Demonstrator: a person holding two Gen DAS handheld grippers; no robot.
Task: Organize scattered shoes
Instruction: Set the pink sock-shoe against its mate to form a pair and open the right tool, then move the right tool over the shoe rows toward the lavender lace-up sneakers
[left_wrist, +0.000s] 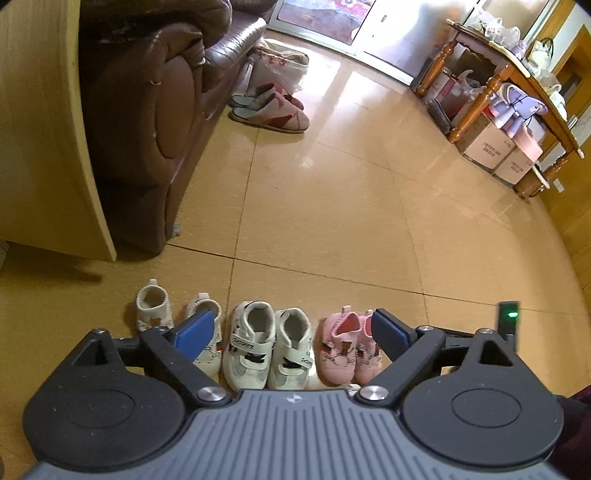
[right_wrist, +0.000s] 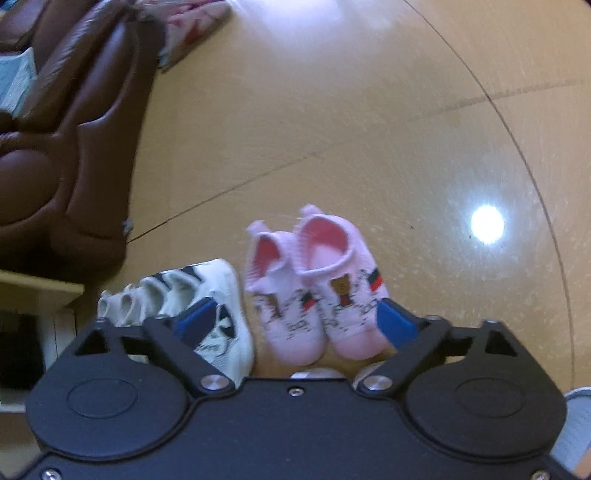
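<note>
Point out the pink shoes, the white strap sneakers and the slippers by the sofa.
pink shoes (right_wrist: 343, 295), right wrist view, bear patch.
white strap sneakers (left_wrist: 251, 347), left wrist view, left shoe's strap.
slippers (left_wrist: 284, 116), left wrist view, upper.

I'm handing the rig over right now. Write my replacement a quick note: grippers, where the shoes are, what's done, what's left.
Left gripper: open, empty, above the shoe row.
Right gripper: open, empty, over the pink pair.
Shoes: three small pairs side by side in a row on the floor, from left: cream knit pair, white strap sneakers, pink pair.
Done: all three pairs look matched and lined up.
Left: the slippers by the brown sofa lie overlapping; tidy them if they count. Otherwise little seems to remain.
</note>
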